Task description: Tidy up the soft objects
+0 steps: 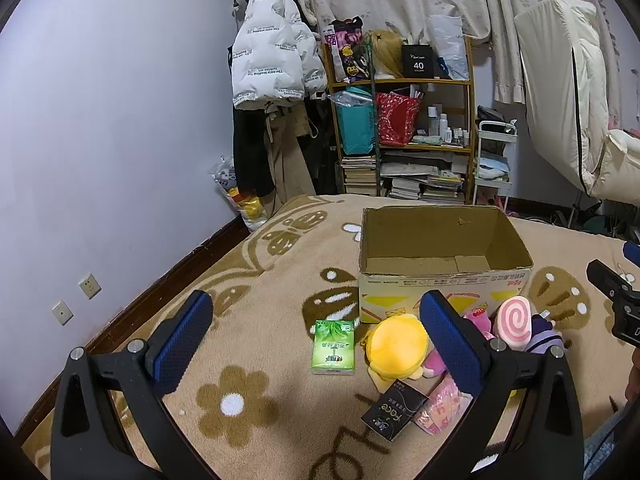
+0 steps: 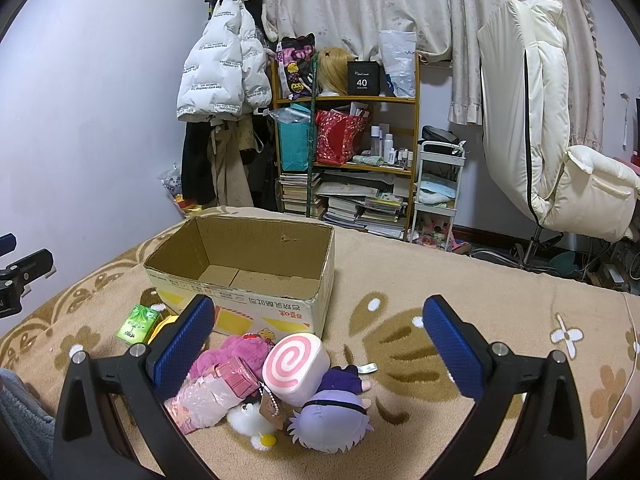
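Observation:
An open cardboard box (image 1: 444, 240) (image 2: 248, 256) stands empty on the beige patterned blanket (image 1: 280, 280). In front of it lies a heap of soft things: a yellow plush (image 1: 396, 346), a pink swirl cushion (image 1: 514, 322) (image 2: 294, 364), a purple-haired doll (image 2: 332, 416), a pink plush (image 2: 236, 350), a white plush (image 2: 250, 420). A green tissue pack (image 1: 333, 346) (image 2: 138, 322) lies left of them. My left gripper (image 1: 320, 340) hovers open above the pile's left side. My right gripper (image 2: 320, 344) is open above the pile, nothing between its fingers.
A black pack (image 1: 394, 410) and a pink wrapped packet (image 1: 442, 406) (image 2: 212, 392) lie among the toys. Beyond the bed stand a cluttered wooden shelf (image 1: 404, 120), hanging coats (image 1: 272, 52), a white cart (image 2: 438, 184) and a white chair (image 2: 536, 120). A wall (image 1: 100, 140) runs along the bed's left.

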A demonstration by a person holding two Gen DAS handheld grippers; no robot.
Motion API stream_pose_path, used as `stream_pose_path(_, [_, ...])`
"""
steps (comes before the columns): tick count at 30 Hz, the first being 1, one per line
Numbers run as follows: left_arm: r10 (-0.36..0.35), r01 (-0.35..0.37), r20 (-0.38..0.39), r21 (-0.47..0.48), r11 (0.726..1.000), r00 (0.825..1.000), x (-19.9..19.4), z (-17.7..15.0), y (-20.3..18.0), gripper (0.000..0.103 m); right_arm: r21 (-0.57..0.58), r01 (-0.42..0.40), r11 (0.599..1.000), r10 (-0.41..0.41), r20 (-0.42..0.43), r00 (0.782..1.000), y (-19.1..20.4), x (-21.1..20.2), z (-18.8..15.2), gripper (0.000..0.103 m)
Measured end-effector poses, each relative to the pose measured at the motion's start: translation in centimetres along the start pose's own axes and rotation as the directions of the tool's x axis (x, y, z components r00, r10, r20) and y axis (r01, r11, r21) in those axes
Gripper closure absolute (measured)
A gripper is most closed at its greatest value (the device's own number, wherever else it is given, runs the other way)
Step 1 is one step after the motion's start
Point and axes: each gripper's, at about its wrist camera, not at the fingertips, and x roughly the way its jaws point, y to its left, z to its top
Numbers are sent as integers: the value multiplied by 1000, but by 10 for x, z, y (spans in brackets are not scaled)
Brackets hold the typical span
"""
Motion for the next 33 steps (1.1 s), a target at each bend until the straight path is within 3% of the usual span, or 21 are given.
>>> stream_pose_path(33, [0, 0, 1, 6, 1000, 1000, 0, -1, -1, 1, 0, 0, 1000, 0, 0, 1000, 0, 0, 0, 0])
